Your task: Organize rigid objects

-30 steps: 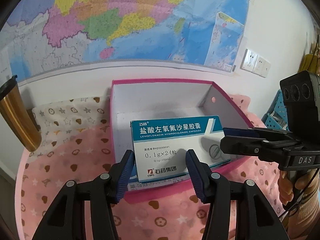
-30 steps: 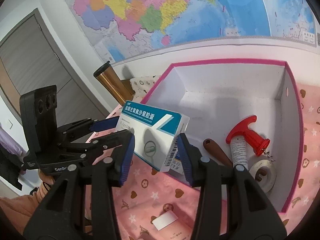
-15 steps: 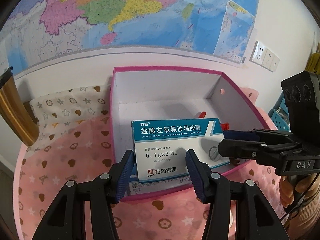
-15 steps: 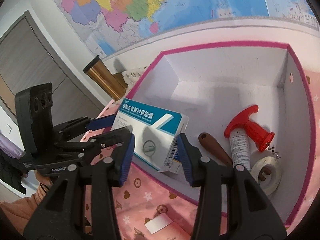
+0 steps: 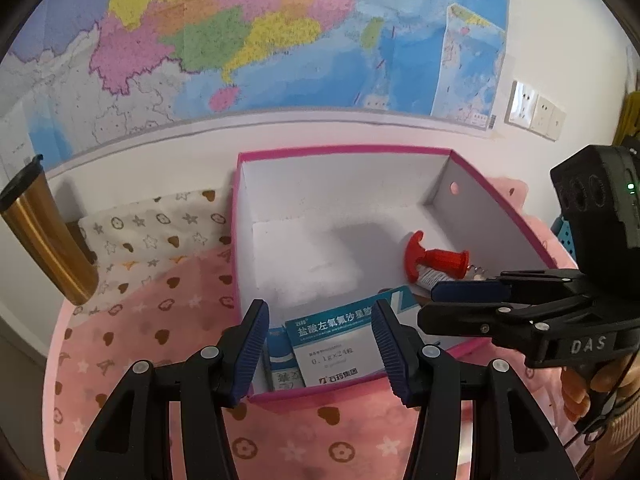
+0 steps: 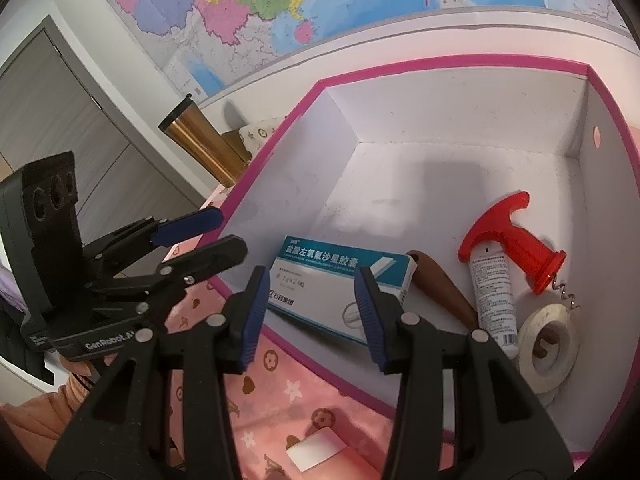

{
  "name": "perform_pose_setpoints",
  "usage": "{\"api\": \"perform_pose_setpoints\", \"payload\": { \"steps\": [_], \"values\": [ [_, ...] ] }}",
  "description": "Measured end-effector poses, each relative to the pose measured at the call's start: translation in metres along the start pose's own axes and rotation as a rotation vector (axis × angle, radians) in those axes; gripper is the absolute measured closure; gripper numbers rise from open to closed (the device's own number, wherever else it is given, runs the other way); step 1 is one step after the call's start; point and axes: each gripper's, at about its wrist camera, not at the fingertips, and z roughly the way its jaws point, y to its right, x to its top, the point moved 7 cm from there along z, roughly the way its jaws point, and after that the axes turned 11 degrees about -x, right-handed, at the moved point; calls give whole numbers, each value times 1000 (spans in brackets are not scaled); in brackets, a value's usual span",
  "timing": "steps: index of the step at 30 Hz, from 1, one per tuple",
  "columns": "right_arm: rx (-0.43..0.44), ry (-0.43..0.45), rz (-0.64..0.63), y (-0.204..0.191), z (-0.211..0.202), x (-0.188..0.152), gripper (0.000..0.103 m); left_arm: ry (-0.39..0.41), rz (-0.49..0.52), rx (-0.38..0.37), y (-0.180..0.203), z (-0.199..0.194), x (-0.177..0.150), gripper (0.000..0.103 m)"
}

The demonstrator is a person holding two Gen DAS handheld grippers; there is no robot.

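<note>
Teal med box [image 6: 340, 284] lies in pink bin [image 6: 276, 148], both tongs apart.

1. Wall map [image 5: 248, 36]: a large, brightly coloured map fills the white wall from ten to two o'clock, with blue sea toward one o'clock.
2. White rail [image 5: 280, 120]: a pale band runs along the wall just beneath the map.
3. Wall sockets [image 5: 534, 110]: white plates sit on the wall at two o'clock, beside the map's edge.
4. Grey door [image 6: 68, 120]: grey panelled doors stand at nine to ten o'clock in the right wrist view.
5. Pink cloth [image 5: 160, 344]: a pink cover printed with hearts and stars spreads over the surface from six to eight o'clock.
6. Light: soft, even daylight; shadows are faint.
</note>
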Motion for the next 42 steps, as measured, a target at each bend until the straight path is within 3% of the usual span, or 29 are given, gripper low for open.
{"api": "perform_pose_setpoints", "payload": {
  "steps": [10,21,32,42],
  "values": [
    [-3,48,18,6,-24,-6,56,70,0,-52,17,-25,-5,48],
    [-16,141,14,11,-85,-32,56,107,65,-111,60,-46,-29,44],
    [-57,116,51,31,-105,-83,55,26,64,-183,88,-30,-68,42],
    [-90,52,146,63,-108,-132,54,-54,48,-198,100,-8,-98,42]
  ]
}}
